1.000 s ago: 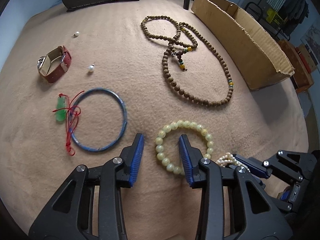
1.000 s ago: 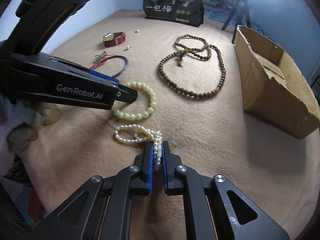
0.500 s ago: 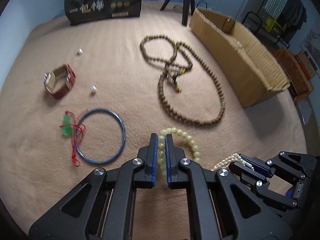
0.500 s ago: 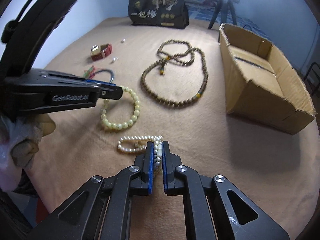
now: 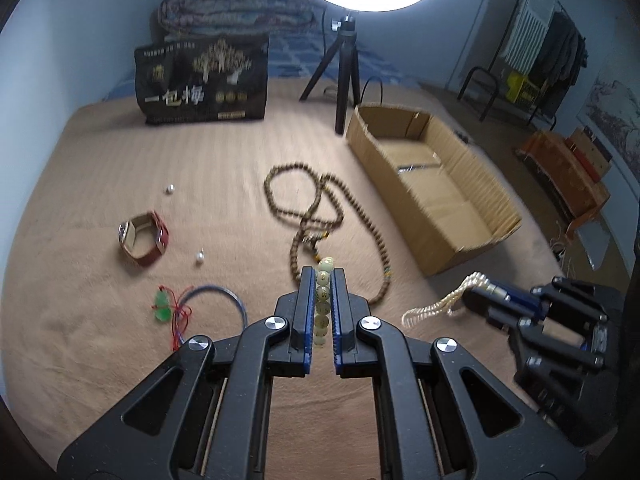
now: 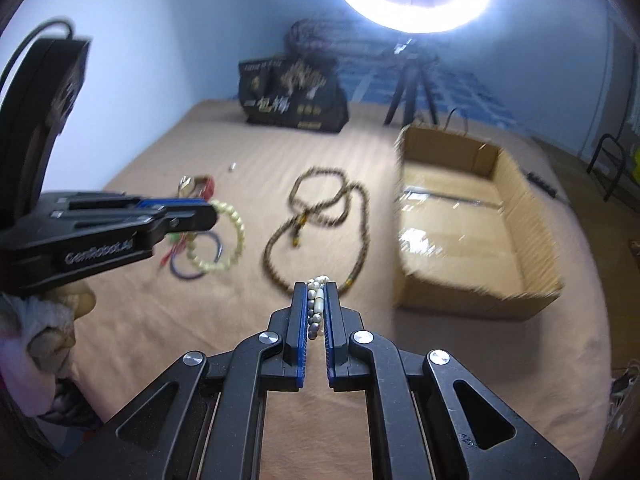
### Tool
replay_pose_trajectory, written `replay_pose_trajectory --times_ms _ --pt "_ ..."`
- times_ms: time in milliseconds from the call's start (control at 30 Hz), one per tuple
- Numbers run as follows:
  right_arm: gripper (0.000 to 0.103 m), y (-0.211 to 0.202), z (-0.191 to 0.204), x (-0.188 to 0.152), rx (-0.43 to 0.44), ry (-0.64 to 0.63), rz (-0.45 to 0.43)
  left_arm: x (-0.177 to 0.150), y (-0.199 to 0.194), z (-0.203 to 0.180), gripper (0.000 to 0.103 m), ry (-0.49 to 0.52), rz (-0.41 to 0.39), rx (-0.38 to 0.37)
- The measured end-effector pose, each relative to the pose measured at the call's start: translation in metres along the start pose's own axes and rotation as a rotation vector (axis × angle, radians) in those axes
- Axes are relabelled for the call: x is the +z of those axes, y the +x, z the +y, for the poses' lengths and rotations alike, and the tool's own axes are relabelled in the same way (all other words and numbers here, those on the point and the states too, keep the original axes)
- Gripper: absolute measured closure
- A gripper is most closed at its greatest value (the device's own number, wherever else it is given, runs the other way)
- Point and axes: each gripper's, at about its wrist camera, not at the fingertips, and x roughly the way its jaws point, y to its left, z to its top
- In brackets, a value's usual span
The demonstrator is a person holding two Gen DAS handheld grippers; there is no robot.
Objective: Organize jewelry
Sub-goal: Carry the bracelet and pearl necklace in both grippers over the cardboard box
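Observation:
My left gripper [image 5: 323, 280] is shut on a pale yellow-green bead bracelet [image 5: 322, 304] and holds it above the tan cloth; from the right wrist view the bracelet [image 6: 232, 240] hangs from its tips. My right gripper [image 6: 316, 292] is shut on a white pearl strand [image 6: 317, 300], which dangles from it in the left wrist view [image 5: 436, 306]. An open cardboard box [image 5: 432, 196] lies at the right, also in the right wrist view [image 6: 472, 220]. A long brown bead necklace [image 5: 320, 220] lies in the middle.
On the cloth at the left lie a red-strap watch [image 5: 144, 238], two loose pearls [image 5: 199, 257], a blue bangle [image 5: 224, 300] and a green pendant on red cord [image 5: 163, 307]. A black printed bag [image 5: 202, 80] and a ring-light tripod [image 5: 344, 76] stand at the back.
My left gripper closed on the yellow-green bracelet and lifted it off the cloth. My right gripper lifted the pearl strand. Both views tilted up towards the box.

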Motion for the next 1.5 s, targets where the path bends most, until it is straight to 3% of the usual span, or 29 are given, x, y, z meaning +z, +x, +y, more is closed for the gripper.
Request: replay_pose_trajectory --times_ms 433,1000,1500 --pt "0.097 -0.037 -0.059 0.041 -0.091 0.084 -0.113 0.035 -0.028 -0.043 0.098 0.025 -0.103 -0.092" --pt "0.097 -0.005 -0.13 0.081 -0.11 0.22 -0.117 0.079 0.031 -0.095 0.098 0.005 -0.068 -0.179" --pt "0.097 0.031 -0.154 0.079 -0.134 0.29 -0.056 0.075 0.073 -0.12 0.098 0.042 0.014 -0.216"
